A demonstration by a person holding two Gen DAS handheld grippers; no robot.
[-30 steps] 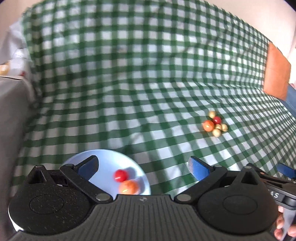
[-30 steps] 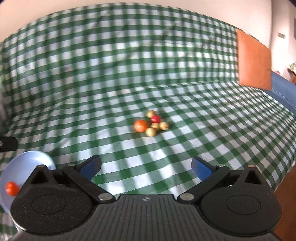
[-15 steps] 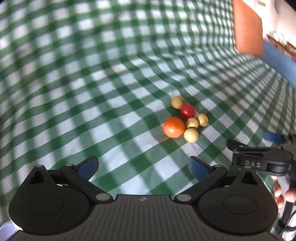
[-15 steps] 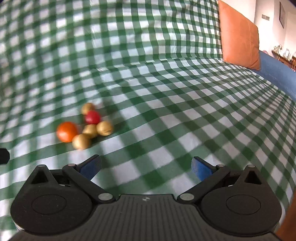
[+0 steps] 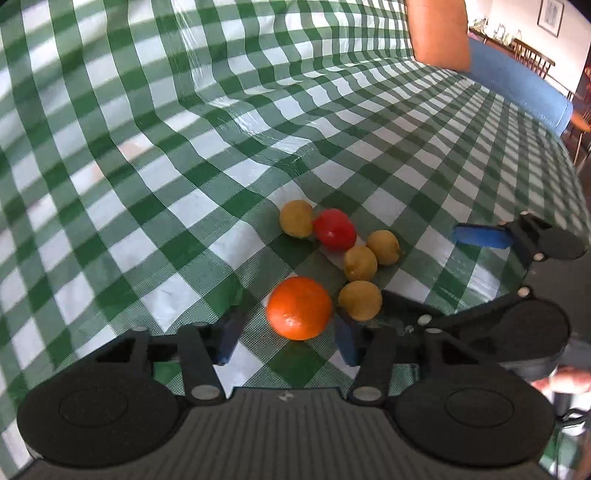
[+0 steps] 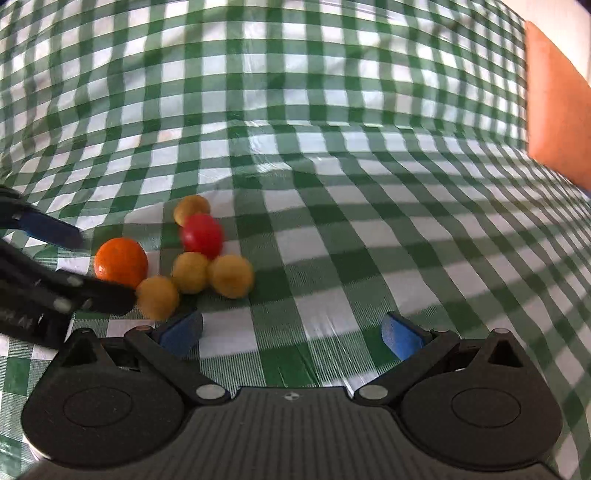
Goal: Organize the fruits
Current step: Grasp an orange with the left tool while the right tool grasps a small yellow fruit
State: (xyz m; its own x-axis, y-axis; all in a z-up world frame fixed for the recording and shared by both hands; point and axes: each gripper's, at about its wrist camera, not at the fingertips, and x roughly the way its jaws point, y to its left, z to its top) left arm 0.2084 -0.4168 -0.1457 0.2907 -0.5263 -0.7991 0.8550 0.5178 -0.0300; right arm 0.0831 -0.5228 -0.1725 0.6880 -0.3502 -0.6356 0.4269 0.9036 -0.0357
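Note:
A cluster of fruit lies on the green checked cloth [image 5: 184, 206]: an orange [image 5: 299, 308], a red tomato [image 5: 335, 229] and several small yellow fruits [image 5: 360, 300]. My left gripper [image 5: 286, 338] is open, its blue pads on either side of the orange, close but not closed on it. My right gripper [image 6: 291, 332] is open and empty, just right of the cluster, with a yellow fruit [image 6: 158, 297] near its left pad. The orange [image 6: 121, 263] and tomato [image 6: 202, 236] also show in the right wrist view. Each gripper shows in the other's view.
An orange cushion [image 5: 437, 31] and a blue cushion [image 5: 517, 88] lie at the back right. The cloth rises in folds behind the fruit. The orange cushion [image 6: 557, 107] also shows in the right wrist view. The plate is out of view.
The left gripper has moved from the plate to the fruit cluster and narrowed around the orange. The right gripper has moved in close to the cluster's right side.

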